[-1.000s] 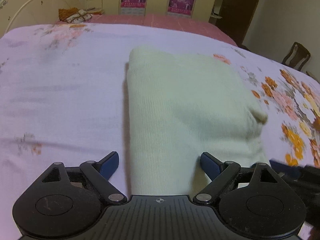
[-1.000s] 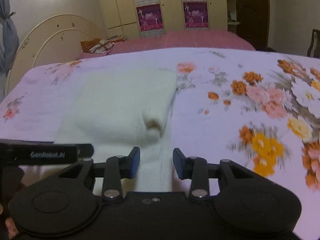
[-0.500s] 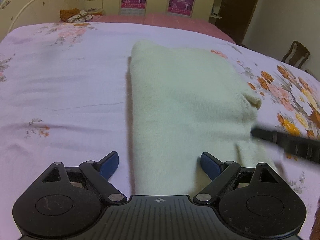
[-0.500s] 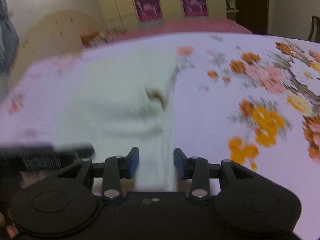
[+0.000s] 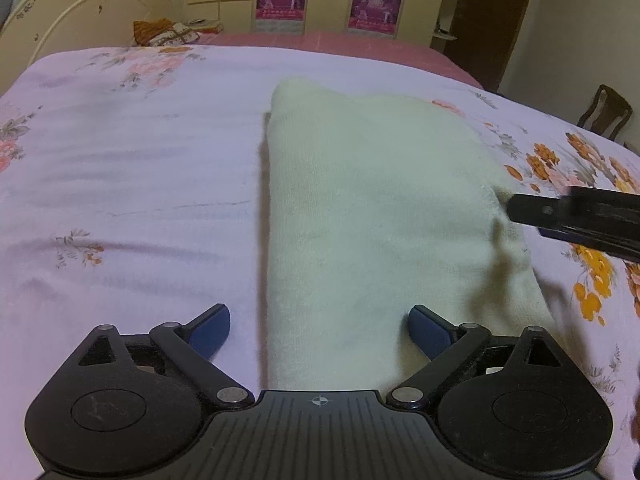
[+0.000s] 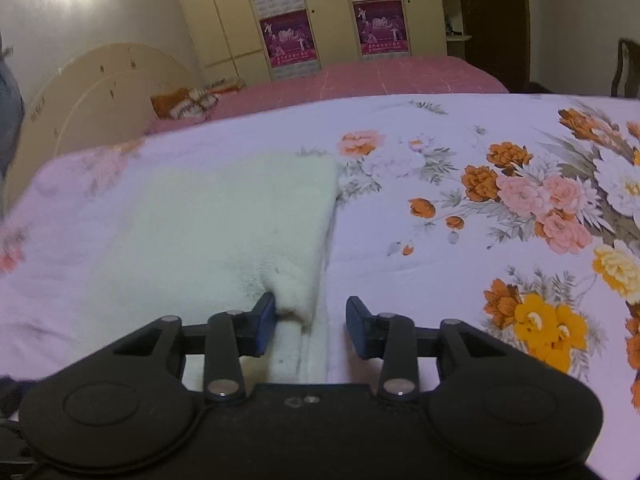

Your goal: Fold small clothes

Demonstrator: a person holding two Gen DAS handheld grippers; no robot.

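A cream knitted garment [image 5: 372,208] lies folded into a long rectangle on the lilac floral bedsheet [image 5: 120,168]. My left gripper [image 5: 318,320] hovers over its near end, the jaws wide and still opening; cloth lies between them but neither pad presses on it. My right gripper [image 6: 311,312] straddles the garment's [image 6: 224,232] right edge. Its jaws are closing, the left pad against a small bump of cloth, the right pad clear above the sheet. In the left wrist view the right gripper [image 5: 560,216] reaches in at that right edge.
Behind the floral sheet lie a pink bedspread [image 6: 360,80] and a patterned cushion [image 5: 168,32] by the cream headboard [image 5: 80,12]. A wardrobe with posters [image 6: 288,36] lines the back wall. A wooden chair [image 5: 608,112] stands at the right.
The right gripper slid forward along the garment's right edge and its jaws stand wider than a second ago. In the left wrist view it rose from the lower right corner to mid-edge.
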